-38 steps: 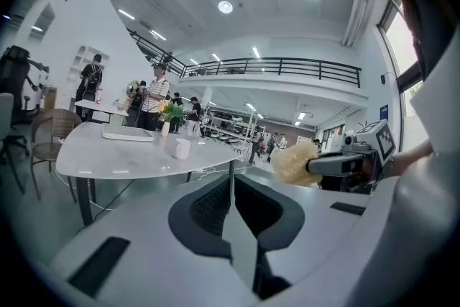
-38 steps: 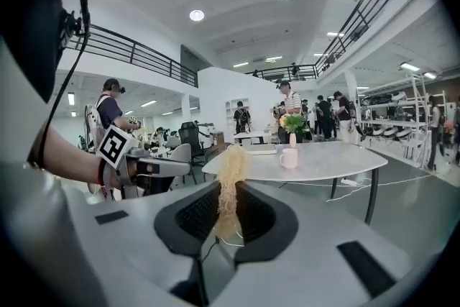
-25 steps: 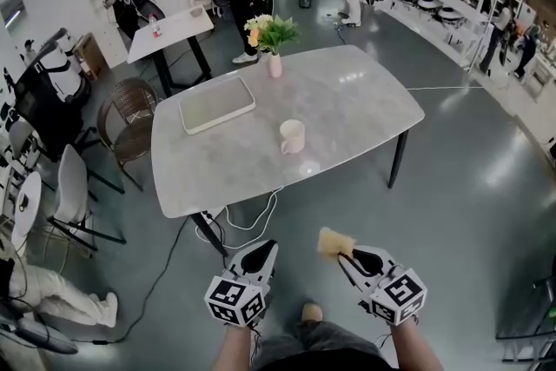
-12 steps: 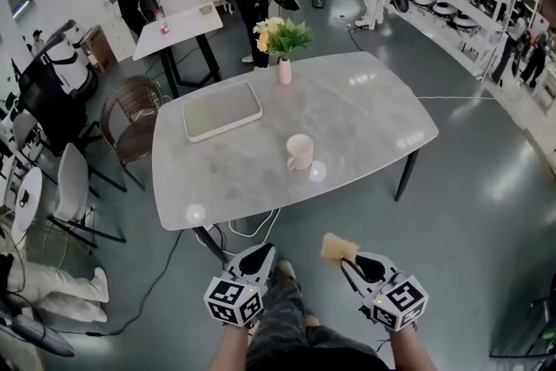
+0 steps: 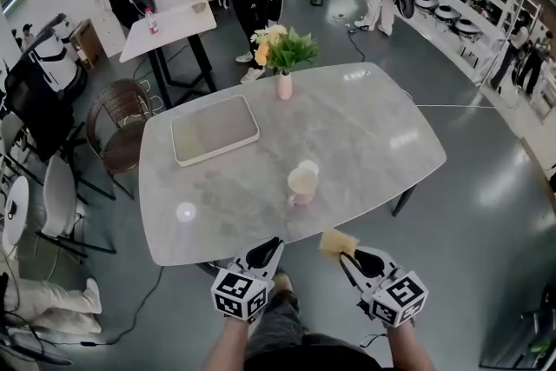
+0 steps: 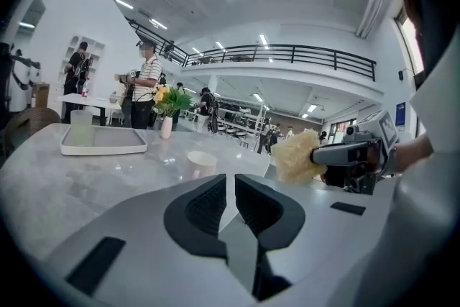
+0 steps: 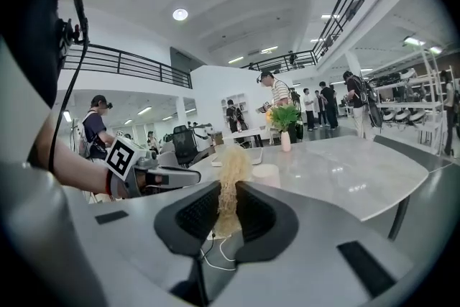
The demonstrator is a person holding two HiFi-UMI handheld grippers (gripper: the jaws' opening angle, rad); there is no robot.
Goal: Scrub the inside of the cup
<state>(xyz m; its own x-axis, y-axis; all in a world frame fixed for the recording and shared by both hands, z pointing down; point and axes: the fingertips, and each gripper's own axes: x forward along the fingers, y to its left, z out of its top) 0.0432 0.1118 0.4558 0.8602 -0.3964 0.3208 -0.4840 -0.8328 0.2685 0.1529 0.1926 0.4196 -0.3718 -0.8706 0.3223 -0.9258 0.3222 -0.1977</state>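
Note:
A cream cup [image 5: 302, 182] stands upright on the grey marble table [image 5: 365, 126], near its front edge; it also shows ahead in the left gripper view as a pale cup [image 6: 201, 162] and in the right gripper view as a cup [image 7: 265, 174]. My right gripper [image 5: 344, 250] is shut on a yellow sponge [image 5: 335, 243], which sticks up between its jaws as a sponge [image 7: 231, 176]. It hovers off the table's front edge, right of the cup. My left gripper [image 5: 268, 249] is shut and holds nothing, just short of the table edge.
A white tray [image 5: 214, 129] lies at the table's back left. A pink vase with flowers [image 5: 284, 76] stands at the back. Chairs [image 5: 122, 135] crowd the left side, cables lie under the table, and several people stand by a second table [image 5: 169, 23] beyond.
The table and cup have come closer in the head view as I step forward. Both grippers keep their pose; the sponge stays clamped in the right one.

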